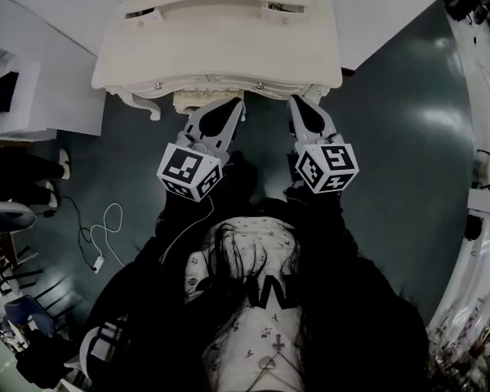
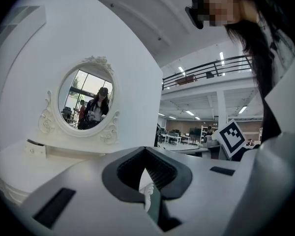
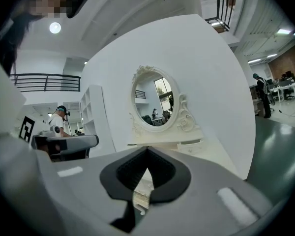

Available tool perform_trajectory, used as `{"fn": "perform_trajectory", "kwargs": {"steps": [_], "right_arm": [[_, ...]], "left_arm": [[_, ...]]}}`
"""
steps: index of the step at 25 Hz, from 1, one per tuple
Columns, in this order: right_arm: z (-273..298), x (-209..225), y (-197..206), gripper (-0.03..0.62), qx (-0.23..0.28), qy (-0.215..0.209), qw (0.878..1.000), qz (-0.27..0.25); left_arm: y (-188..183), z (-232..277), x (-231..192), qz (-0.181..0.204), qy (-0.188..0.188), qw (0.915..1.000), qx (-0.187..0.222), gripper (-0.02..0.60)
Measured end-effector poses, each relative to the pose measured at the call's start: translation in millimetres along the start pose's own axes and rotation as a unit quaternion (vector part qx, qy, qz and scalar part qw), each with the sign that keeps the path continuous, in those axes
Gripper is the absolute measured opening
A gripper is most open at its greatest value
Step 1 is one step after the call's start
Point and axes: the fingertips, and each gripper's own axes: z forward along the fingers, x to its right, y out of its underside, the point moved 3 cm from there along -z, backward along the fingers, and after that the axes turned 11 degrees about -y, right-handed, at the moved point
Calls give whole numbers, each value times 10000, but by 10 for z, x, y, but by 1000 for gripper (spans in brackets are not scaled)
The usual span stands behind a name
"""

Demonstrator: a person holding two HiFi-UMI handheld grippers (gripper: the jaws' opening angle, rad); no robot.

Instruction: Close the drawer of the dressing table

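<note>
The cream dressing table [image 1: 220, 51] stands at the top of the head view, against a white wall panel. Under its front edge a central drawer [image 1: 198, 102] juts out a little. My left gripper [image 1: 233, 104] points at the table's front, its tips right beside that drawer, jaws shut and empty. My right gripper [image 1: 297, 104] is level with it, just right of the drawer, also shut on nothing. The left gripper [image 2: 145, 150] faces the oval mirror [image 2: 86, 100] and a small upper drawer [image 2: 35, 149]. The right gripper [image 3: 147, 149] sees the mirror [image 3: 155, 102] too.
A white cable [image 1: 106, 227] lies on the dark floor at the left, near a white cabinet [image 1: 33, 96] and someone's legs [image 1: 24, 178]. Another person [image 3: 59, 124] stands behind a grey table at the left of the right gripper view. White furniture lines the right edge [image 1: 482, 243].
</note>
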Motion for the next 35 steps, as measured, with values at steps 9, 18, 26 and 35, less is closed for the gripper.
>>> {"fn": "perform_trajectory", "kwargs": {"steps": [9,18,26,35], "right_arm": [[690,143,-40,8,-158,386,9991,-39],[961,299,-37,8,-317,529,9981,33],[1225,666,-161,8,-279,388,9988,37],[1512,1366,-313,8,-496,236,9985,-23]], "left_arm": [[-62,466,-743,-199,314,9993,-62,0],[-24,822,-919,-345,545,9976,-234,0],[-123,1227,-1020,-253,388,9988,-184,0],[-238,1897,-1086,-301,96,9995,-76,0]]}}
